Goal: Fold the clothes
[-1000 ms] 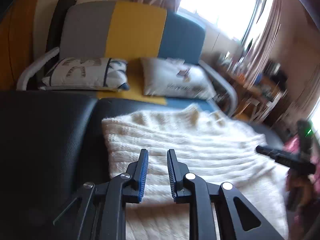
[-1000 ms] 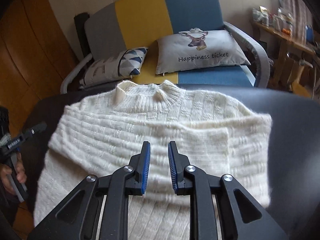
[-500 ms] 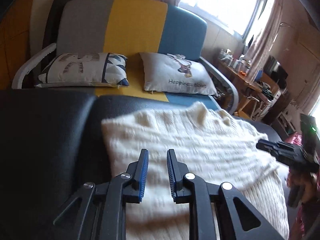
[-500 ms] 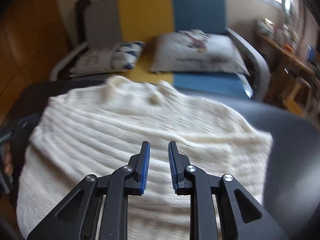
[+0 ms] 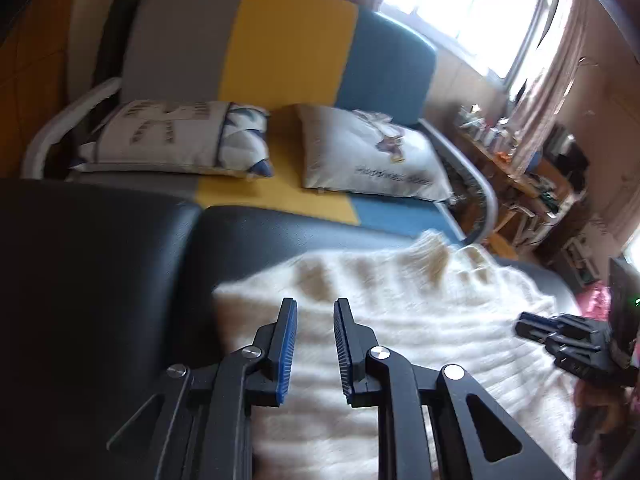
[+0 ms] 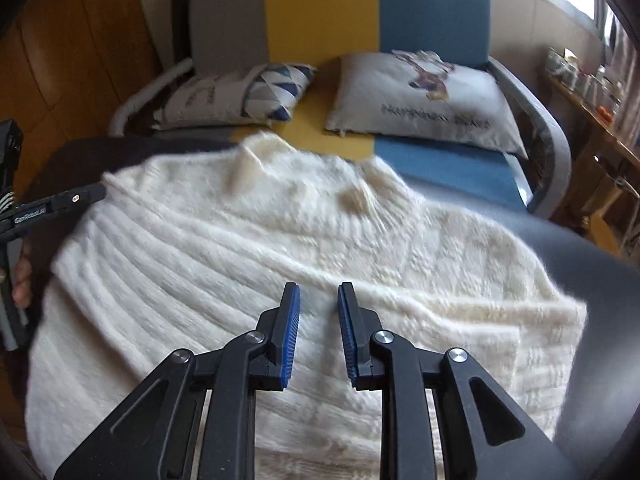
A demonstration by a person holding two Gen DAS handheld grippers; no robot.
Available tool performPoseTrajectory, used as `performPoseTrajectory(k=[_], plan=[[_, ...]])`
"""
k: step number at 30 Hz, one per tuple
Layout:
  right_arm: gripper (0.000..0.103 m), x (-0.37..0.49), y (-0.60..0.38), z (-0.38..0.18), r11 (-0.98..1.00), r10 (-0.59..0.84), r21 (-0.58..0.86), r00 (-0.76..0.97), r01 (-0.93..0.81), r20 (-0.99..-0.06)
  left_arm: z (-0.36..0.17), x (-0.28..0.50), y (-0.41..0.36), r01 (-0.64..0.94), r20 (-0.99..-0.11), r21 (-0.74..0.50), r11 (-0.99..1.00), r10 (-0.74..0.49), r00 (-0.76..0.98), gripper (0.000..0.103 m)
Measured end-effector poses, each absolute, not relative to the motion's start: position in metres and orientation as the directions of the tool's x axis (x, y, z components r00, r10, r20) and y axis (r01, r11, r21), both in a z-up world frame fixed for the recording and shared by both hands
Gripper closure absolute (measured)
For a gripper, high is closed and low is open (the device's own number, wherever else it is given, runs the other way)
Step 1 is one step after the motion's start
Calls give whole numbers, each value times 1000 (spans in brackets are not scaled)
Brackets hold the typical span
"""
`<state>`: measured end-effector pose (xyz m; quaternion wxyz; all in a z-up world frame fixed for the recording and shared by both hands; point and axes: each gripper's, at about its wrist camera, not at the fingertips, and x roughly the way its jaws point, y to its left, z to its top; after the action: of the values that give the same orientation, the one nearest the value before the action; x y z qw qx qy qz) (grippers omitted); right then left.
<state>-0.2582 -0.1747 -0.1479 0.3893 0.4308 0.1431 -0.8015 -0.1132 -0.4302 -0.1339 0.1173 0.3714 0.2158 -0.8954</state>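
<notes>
A cream knitted sweater [image 6: 248,264] lies spread on a black padded surface [image 5: 92,280], its collar toward a grey, yellow and blue sofa [image 5: 288,52] just behind. The sweater's right side is folded over its body, leaving a straight edge across the knit. The left gripper [image 5: 315,314] hangs above the sweater's left part, near its edge; its jaws stand a narrow gap apart, with nothing between the blue pads, only the knit below them. The right gripper [image 6: 319,300] hangs over the middle of the sweater, beside the folded edge, its jaws likewise slightly parted and pinching nothing. Whether either gripper's tips touch the fabric cannot be told. Each gripper shows at the side of the other's view, the left one with a hand [image 6: 22,280] on its grip. On the sofa seat lie two cushions: a patterned cushion [image 6: 240,94] with blue triangles and a pale cushion [image 6: 420,100] with a printed figure and a line of lettering. A cluttered shelf [image 5: 504,152] stands under the bright window [image 5: 464,12].
</notes>
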Motion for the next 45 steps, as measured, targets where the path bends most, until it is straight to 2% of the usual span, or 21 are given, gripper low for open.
performPoseTrajectory(k=[3,5,6,10,13,16,21,23,26,28,32,37,42,45], plan=[[81,-256,-191,-145,-619,-515,90,-317,780,-796,-142,-140,-428,362,-763,-247,-899,-50,-645,85],[81,-257,-201,-163,-627,-432,11,-337,779,-837,-165,-155,-433,412,-826,-167,-896,-101,-555,85],[81,-258,-200,-168,-631,-430,8,-341,776,-836,-161,-152,-435,413,-814,-192,-890,-91,-574,85],[81,-261,-193,-158,-631,-479,70,-317,772,-818,-144,-142,-441,400,-758,-284,-871,-51,-650,85],[81,-264,-196,-141,-610,-545,132,-293,781,-786,-129,-152,-438,362,-736,-282,-888,-42,-675,85],[81,-264,-217,-133,-551,-628,239,-209,800,-749,-138,-170,-435,393,-795,-160,-905,-117,-595,85],[81,-265,-277,-147,-498,-638,275,-132,822,-759,-160,-169,-450,415,-829,-155,-897,-110,-548,85],[81,-268,-302,-160,-499,-600,236,-136,834,-788,-165,-166,-450,397,-820,-157,-904,-105,-563,85],[85,-267,-321,-175,-524,-518,96,-227,846,-825,-168,-162,-443,371,-815,-93,-924,-143,-561,84],[85,-271,-319,-176,-558,-493,47,-285,829,-822,-169,-159,-443,376,-812,-84,-923,-155,-563,84],[85,-281,-307,-176,-581,-535,145,-242,801,-809,-165,-154,-444,406,-809,-109,-907,-157,-567,84],[82,-277,-271,-144,-555,-591,173,-239,814,-770,-144,-151,-435,386,-762,-136,-912,-152,-629,84],[82,-307,-208,-140,-672,-506,140,-313,727,-804,-133,-170,-414,320,-750,-76,-944,-157,-642,84],[82,-331,-181,-161,-743,-387,74,-337,665,-858,-166,-190,-418,368,-855,-36,-929,-162,-493,84]])
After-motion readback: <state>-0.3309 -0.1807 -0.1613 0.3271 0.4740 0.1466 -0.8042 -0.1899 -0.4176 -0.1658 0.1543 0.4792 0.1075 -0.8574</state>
